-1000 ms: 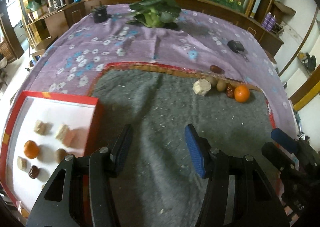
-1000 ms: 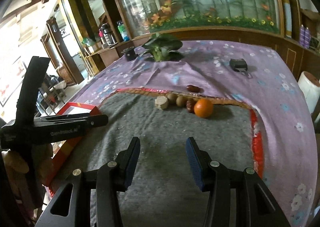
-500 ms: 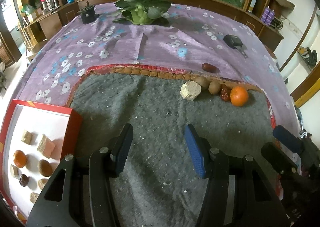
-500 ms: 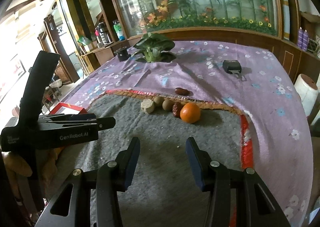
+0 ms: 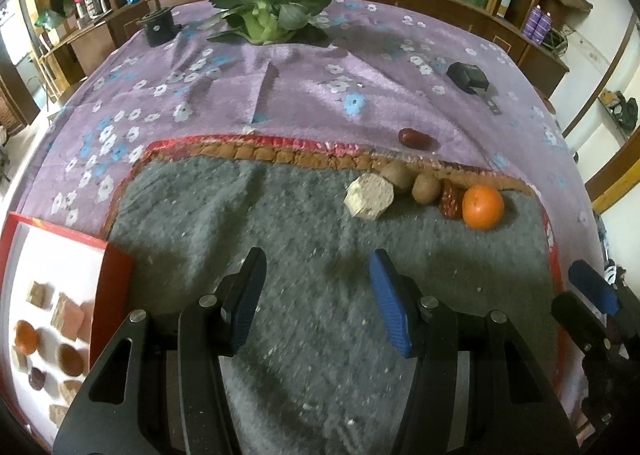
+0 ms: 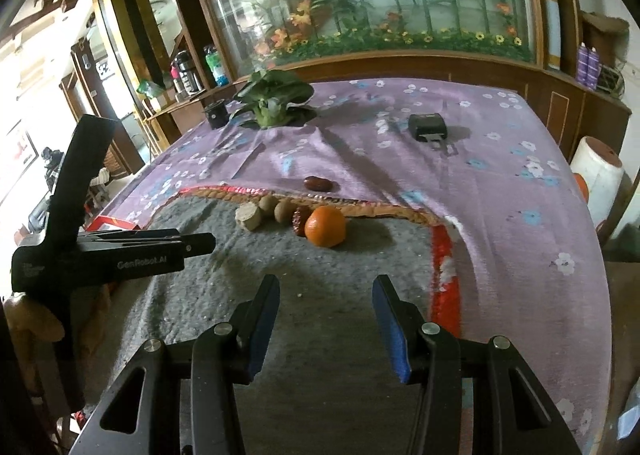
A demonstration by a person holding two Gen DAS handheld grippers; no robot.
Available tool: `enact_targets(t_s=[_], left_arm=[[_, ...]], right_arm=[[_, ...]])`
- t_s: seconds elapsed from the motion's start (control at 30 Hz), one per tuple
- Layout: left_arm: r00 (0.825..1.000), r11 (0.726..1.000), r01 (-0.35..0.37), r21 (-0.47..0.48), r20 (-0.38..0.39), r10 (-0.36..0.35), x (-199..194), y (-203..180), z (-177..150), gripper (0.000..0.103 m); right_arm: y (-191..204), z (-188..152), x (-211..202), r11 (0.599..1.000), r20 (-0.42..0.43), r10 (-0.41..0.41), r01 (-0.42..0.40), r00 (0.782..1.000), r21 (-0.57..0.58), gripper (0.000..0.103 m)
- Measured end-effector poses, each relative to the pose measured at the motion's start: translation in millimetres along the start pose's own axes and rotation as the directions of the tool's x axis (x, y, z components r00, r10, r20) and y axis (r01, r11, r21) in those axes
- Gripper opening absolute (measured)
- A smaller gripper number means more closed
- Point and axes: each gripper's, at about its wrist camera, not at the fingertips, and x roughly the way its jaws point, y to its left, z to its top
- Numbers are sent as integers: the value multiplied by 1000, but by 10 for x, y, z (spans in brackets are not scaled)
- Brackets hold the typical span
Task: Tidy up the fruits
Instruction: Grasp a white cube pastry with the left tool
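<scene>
From the left wrist camera, the left gripper (image 5: pixel 316 287) hangs over a grey mat (image 5: pixel 304 255) with its blue-padded fingers spread apart and nothing between them. Ahead, along the mat's far edge, the fruits lie in a short row: a pale cut chunk (image 5: pixel 370 197), two brown kiwis (image 5: pixel 426 188) touching it, a dark red date (image 5: pixel 450 199) and an orange (image 5: pixel 483 207) at the right end. Another date (image 5: pixel 414 138) lies apart on the purple flowered cloth (image 5: pixel 280 95) beyond. At the left a red-rimmed tray (image 5: pixel 116 283) holds small sorted pieces. From the right wrist camera, the right gripper (image 6: pixel 326 311) is also released, empty, above the same mat (image 6: pixel 320 335). The orange (image 6: pixel 325 226) sits straight ahead, nearest in the row, with the lone date (image 6: pixel 318 183) behind on the cloth. A leafy vegetable (image 6: pixel 274 99) rests at the table's far side.
</scene>
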Motion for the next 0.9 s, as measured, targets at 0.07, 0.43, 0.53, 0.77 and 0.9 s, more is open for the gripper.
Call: enact_targets(t_s=[0.07, 0.43, 0.53, 0.77, 0.9], left_arm=[[1000, 1000, 3, 6, 2, -3, 38, -21, 33, 54], [1000, 996, 26, 81, -3, -26, 308, -170, 224, 53], [999, 995, 39, 89, -7, -39, 370, -203, 258, 53], [999, 994, 30, 107, 18, -32, 433, -246, 287, 53], [998, 990, 25, 136, 50, -32, 412, -242, 238, 32]], right_arm=[[-30, -1, -2, 1000, 4, 8, -8, 1000, 10, 49], [-93, 11, 92, 1000, -15, 23, -23, 1000, 16, 49], [-81, 46, 94, 1000, -19, 20, -20, 1000, -3, 49], [-40, 148, 166, 998, -43, -12, 10, 999, -60, 49], [-18, 183, 203, 997, -32, 8, -10, 999, -73, 49]])
